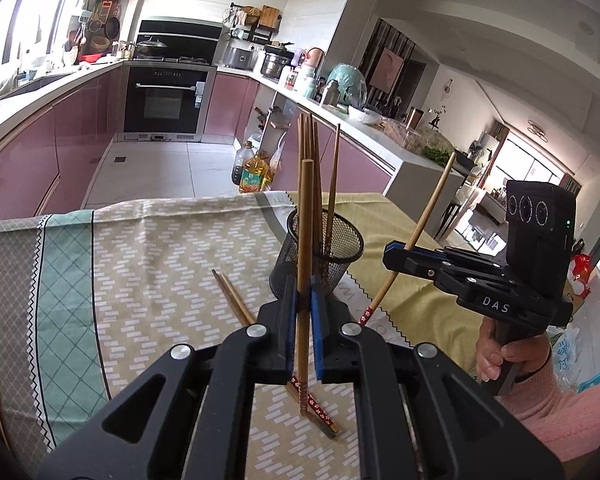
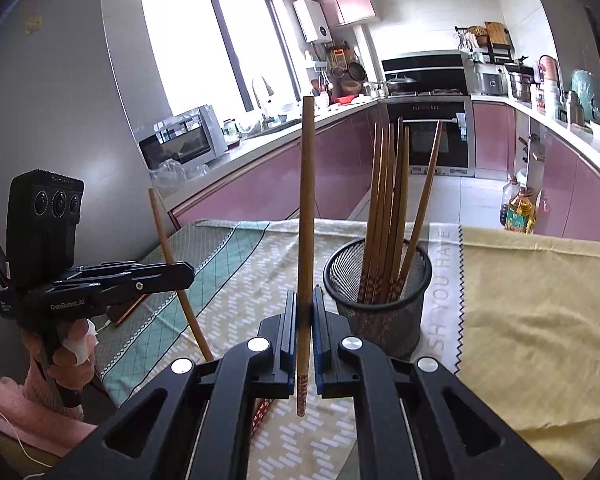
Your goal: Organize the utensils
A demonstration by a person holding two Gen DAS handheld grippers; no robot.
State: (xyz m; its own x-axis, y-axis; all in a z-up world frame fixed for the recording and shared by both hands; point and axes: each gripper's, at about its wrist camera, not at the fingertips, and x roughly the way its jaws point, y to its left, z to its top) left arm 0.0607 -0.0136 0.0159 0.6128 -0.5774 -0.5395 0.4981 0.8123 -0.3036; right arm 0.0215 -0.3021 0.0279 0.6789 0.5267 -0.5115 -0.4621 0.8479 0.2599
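A black mesh cup (image 1: 340,264) (image 2: 380,320) stands on the patterned tablecloth (image 1: 160,272) with several wooden chopsticks (image 2: 388,200) upright in it. My left gripper (image 1: 303,284) is shut on one chopstick (image 1: 305,220), held upright above the cloth just in front of the cup. My right gripper (image 2: 304,294) is shut on another chopstick (image 2: 306,200), also upright, left of the cup. Each gripper shows in the other's view: the right gripper (image 1: 394,249) grips its stick tilted, and so does the left gripper (image 2: 188,274). Two chopsticks (image 1: 236,304) lie crossed on the cloth under my left gripper.
A yellow cloth (image 2: 540,320) covers the table's right part. A phone (image 2: 124,310) with a cable lies near the left table edge. Oil bottles (image 1: 254,176) stand on the floor beyond the far edge. A person's hands and pink sleeves (image 1: 560,412) hold both tools.
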